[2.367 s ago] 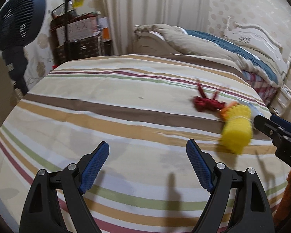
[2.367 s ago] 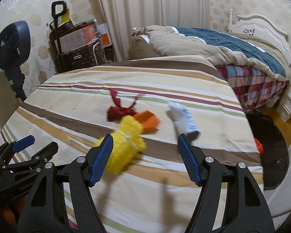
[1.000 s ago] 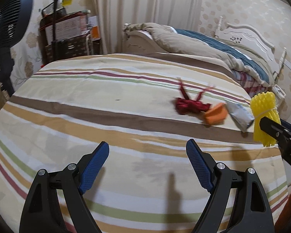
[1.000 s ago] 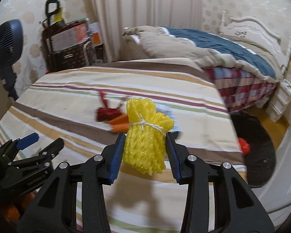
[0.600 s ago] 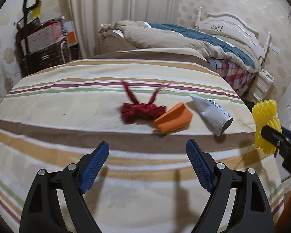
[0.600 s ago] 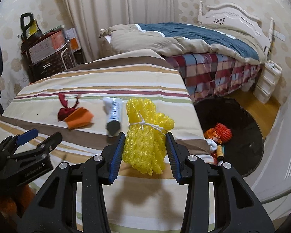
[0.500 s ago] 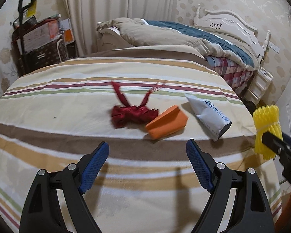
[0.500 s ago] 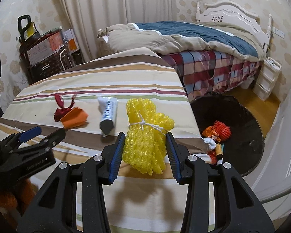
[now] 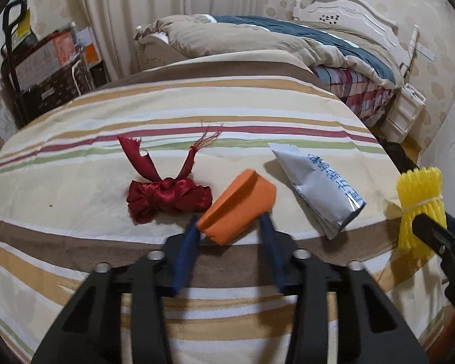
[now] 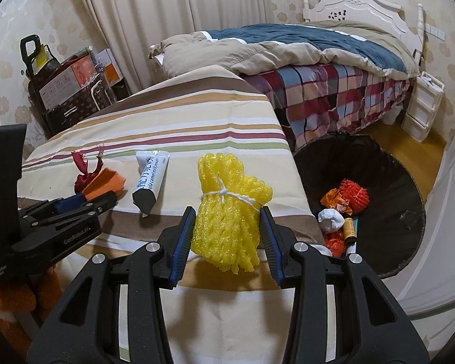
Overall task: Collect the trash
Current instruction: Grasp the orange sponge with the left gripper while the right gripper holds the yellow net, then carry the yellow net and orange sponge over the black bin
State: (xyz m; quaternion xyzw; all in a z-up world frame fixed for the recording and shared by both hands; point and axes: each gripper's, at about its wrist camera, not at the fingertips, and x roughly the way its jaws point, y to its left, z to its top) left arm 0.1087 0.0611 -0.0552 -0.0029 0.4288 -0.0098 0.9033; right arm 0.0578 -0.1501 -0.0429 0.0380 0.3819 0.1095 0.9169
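The striped bed (image 9: pixel 197 100) ends at its right edge above the black bin (image 10: pixel 388 182). Left gripper (image 9: pixel 230 227): jaws have just been closing, now on the orange piece (image 9: pixel 239 206). Right gripper (image 10: pixel 227 227): jaws clamp the yellow foam net (image 10: pixel 227 212). Only the right wrist view shows the bin.

Yellow foam netting (image 10: pixel 227 221), bundled and tied with white string, stands upright, clamped between the right tool (image 10: pixel 227 233) pads. Orange wedge-shaped piece (image 9: pixel 238 209) sits between the left tool (image 9: pixel 232 236) pads, which have just been closing; contact unclear. Red satin ribbon bow (image 9: pixel 166 194) lies just left of it. Silver-white tube (image 9: pixel 321 188) lies to its right. Black bin (image 10: pixel 403 224) right of the right tool holds orange and white scraps.
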